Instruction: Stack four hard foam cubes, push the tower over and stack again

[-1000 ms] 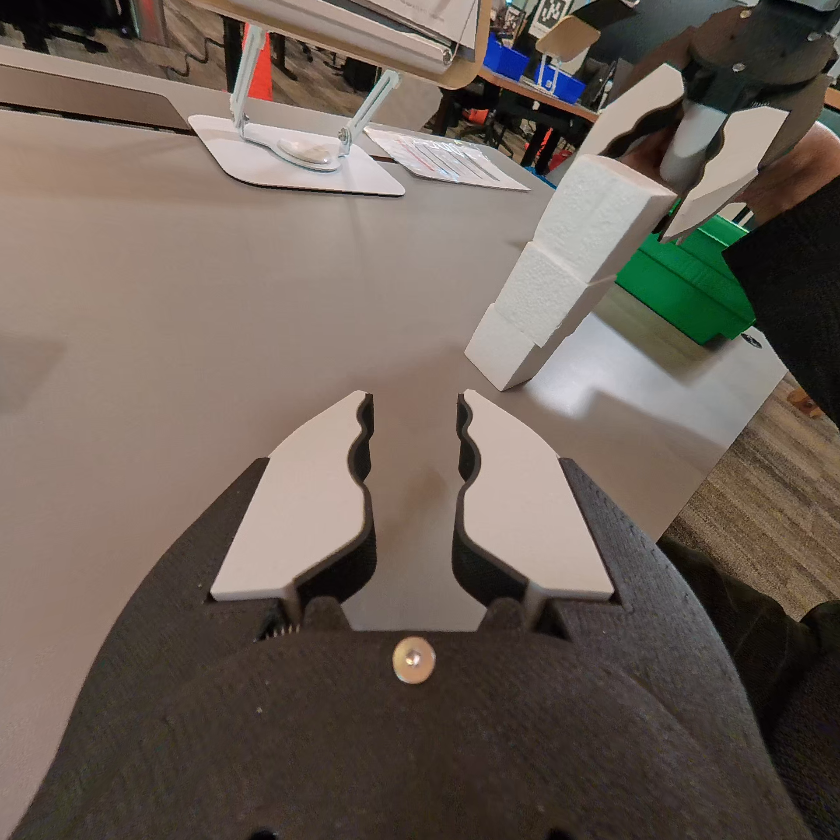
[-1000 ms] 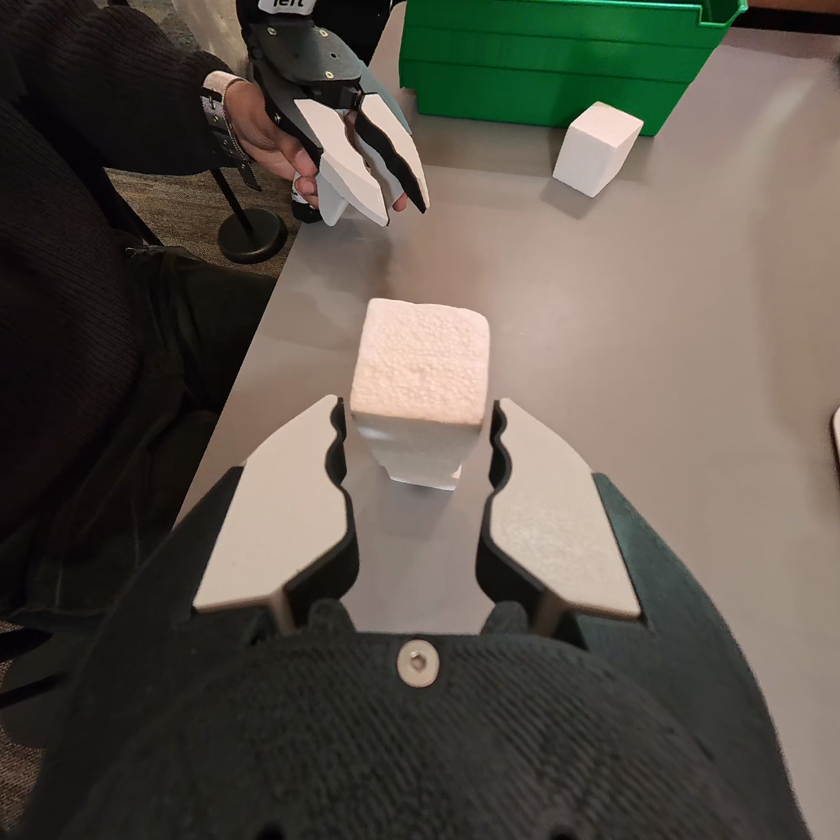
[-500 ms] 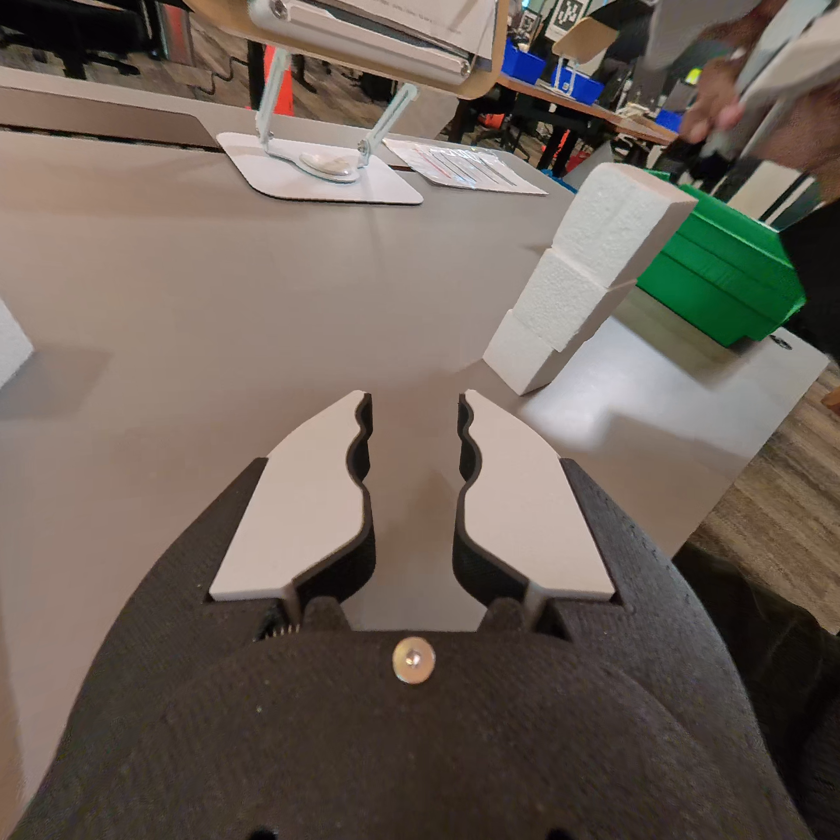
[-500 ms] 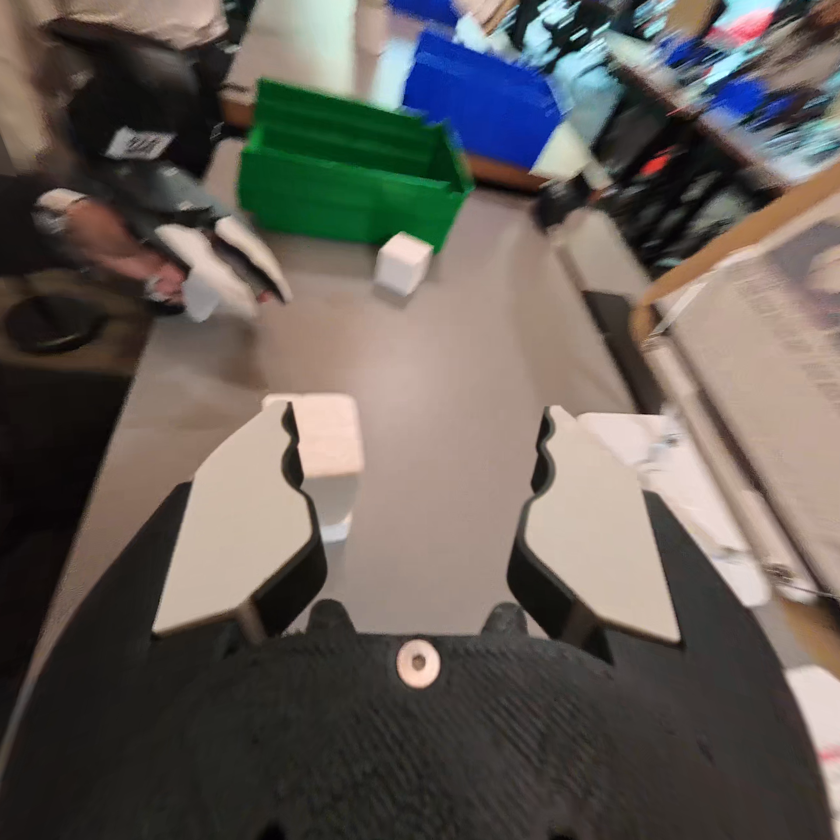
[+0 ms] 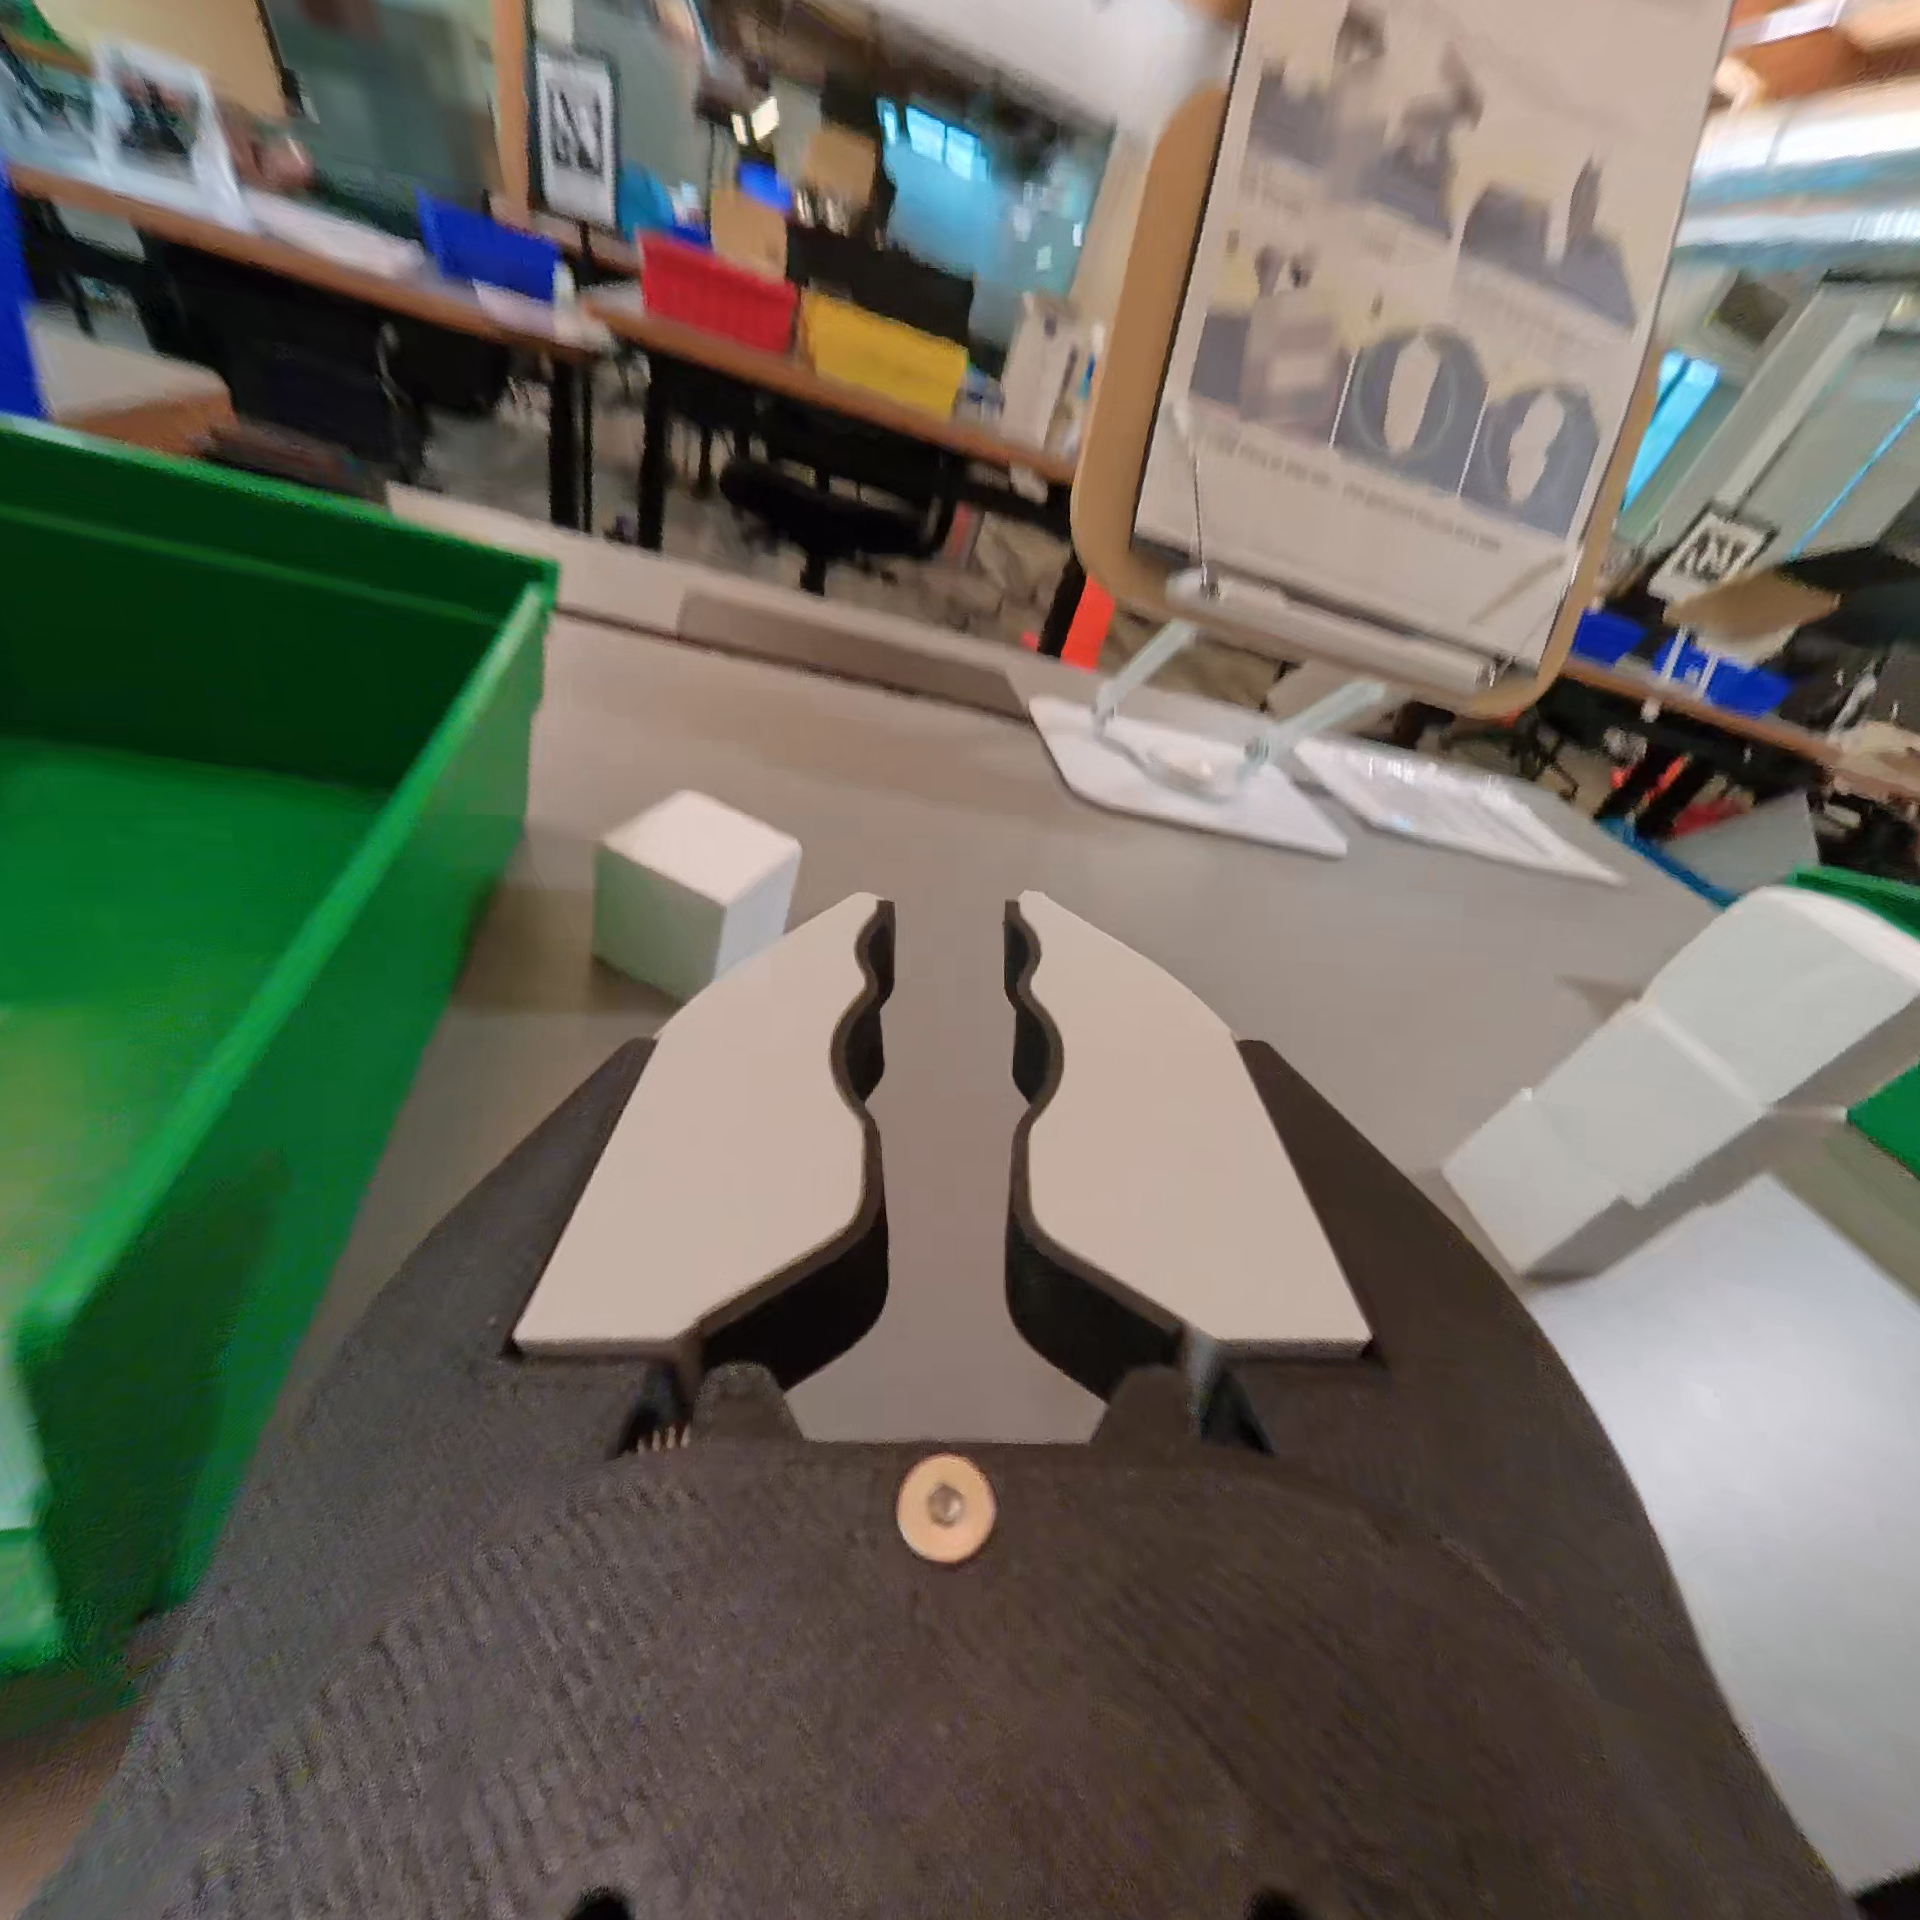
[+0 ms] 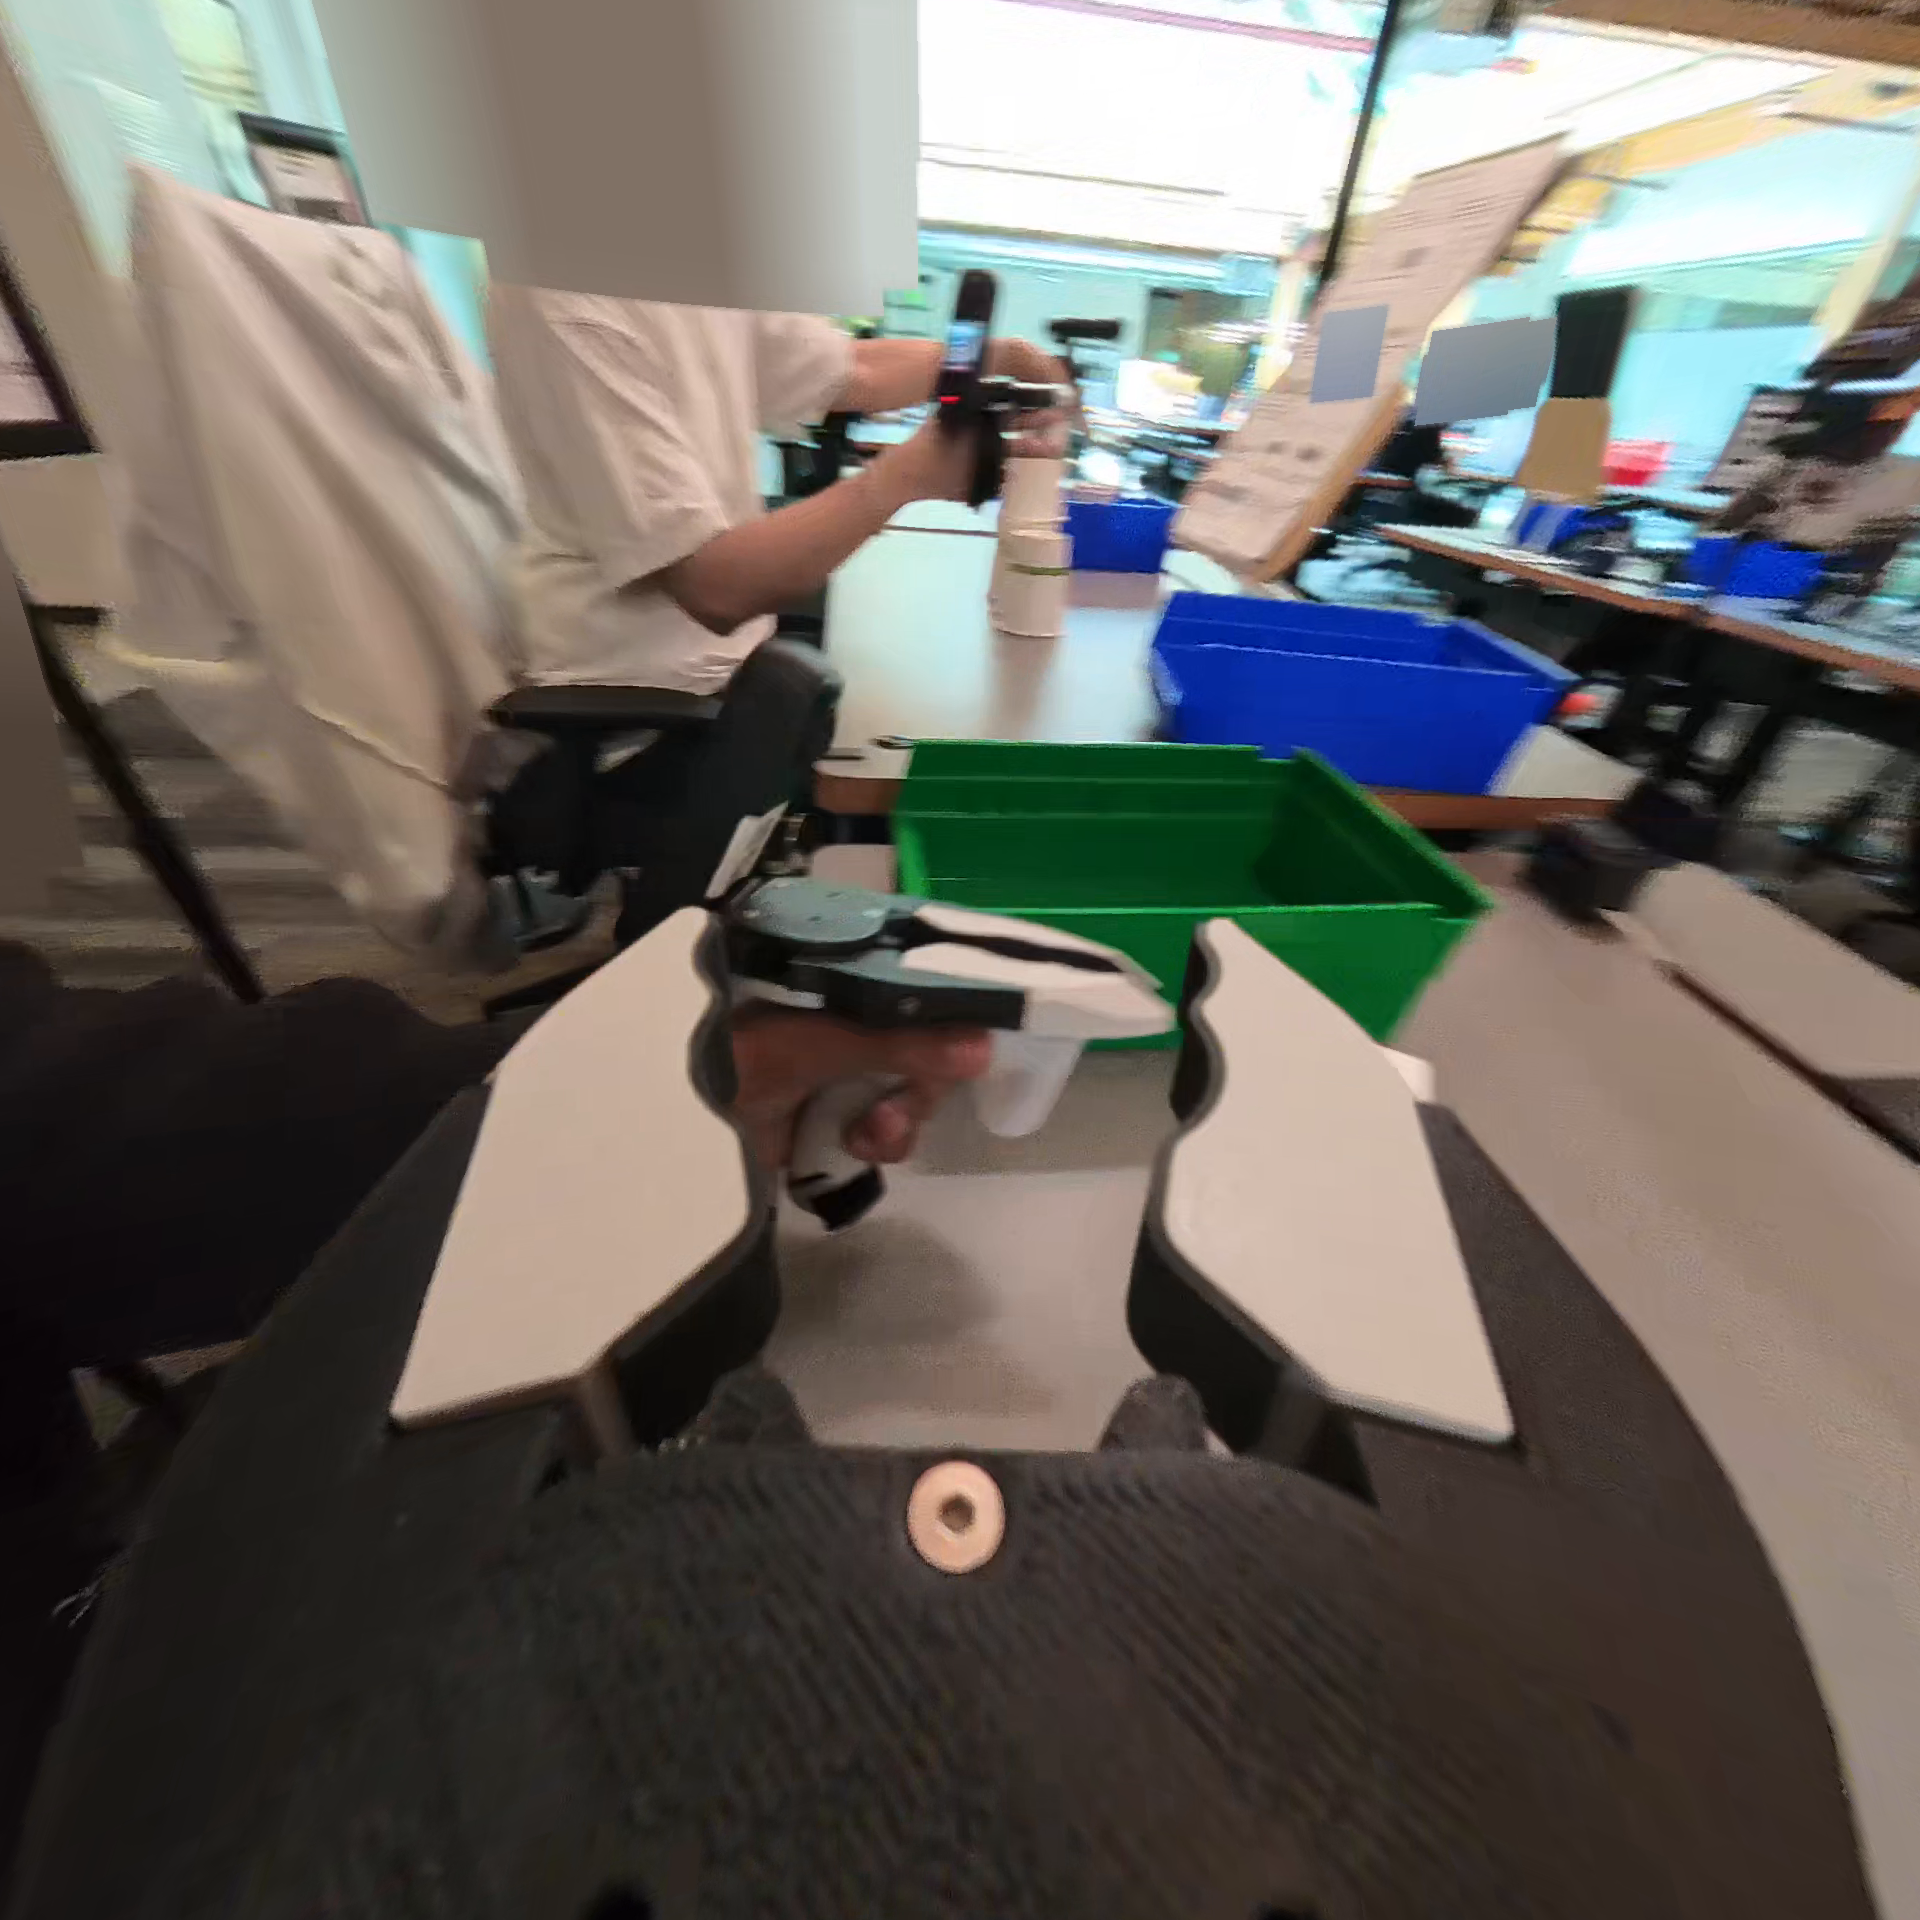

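My left gripper hovers over the grey table, its jaws a narrow gap apart and empty. A single white foam cube sits just ahead and to its left, beside the green bin. A leaning stack of three foam cubes stands at the right. My right gripper is wide open and empty, raised above the table. Between its fingers, farther off, I see the left gripper in a hand, pointing at the green bin. The stack is out of the right wrist view.
A board on a stand with a white base and a paper sheet are at the table's far side. A blue bin and a person in a white shirt are at the table behind. The right gripper is farther from the single white foam cube, some 25 cm, than the left, some 12 cm.
My right gripper let go of the top cube of the stack, opened wide and rose, tilting up. My left gripper swung left toward the green bin and the single cube.
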### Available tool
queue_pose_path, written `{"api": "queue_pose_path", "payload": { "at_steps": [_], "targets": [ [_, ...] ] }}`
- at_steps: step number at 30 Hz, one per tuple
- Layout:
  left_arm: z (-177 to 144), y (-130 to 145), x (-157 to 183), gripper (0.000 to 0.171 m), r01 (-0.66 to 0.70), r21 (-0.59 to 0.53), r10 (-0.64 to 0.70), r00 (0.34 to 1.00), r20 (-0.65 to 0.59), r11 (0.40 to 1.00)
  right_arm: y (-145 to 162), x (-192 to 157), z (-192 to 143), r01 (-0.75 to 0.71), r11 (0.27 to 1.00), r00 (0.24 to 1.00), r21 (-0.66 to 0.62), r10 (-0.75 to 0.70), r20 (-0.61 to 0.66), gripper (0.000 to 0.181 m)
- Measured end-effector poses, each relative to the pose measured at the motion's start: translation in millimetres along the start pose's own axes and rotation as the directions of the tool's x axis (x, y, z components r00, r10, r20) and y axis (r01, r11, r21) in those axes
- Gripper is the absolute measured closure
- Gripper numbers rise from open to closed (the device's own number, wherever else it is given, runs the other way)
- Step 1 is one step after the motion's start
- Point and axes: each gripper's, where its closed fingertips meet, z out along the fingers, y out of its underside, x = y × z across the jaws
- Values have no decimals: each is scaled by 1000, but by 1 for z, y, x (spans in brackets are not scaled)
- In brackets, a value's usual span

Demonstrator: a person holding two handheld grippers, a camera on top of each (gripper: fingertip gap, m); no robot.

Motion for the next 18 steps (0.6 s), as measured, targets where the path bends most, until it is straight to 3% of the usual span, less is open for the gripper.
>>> {"api": "queue_pose_path", "payload": {
  "at_steps": [2, 5, 8, 10, 13, 18],
  "targets": [
    [-8, -15, -8, 154, -10, 68, 7, 999, 44, 998, 28, -2, 34, 14, 999, 1000, -31, -14, 5, 105],
    [-18, -28, -30, 152, -30, 125, 13, 991, 137, 992, 39, 47, 61, 79, 997, 978, 17, -75, -193, 104],
    [-25, -37, -46, 149, -36, 162, 4, 981, 192, 986, 54, 99, 78, 44, 995, 938, 91, -10, -345, 107],
    [-24, -39, -47, 149, -49, 167, 15, 981, 195, 985, 85, 120, 96, -17, 1000, 940, 14, 21, -341, 94],
    [-20, -39, -41, 147, -82, 164, 50, 980, 191, 983, 132, 142, 114, -81, 984, 936, -157, 22, -351, 97],
    [-15, -38, -28, 149, -130, 168, 104, 982, 160, 977, 162, 176, 119, -242, 938, 885, -249, 109, -452, 101]
  ]
}}
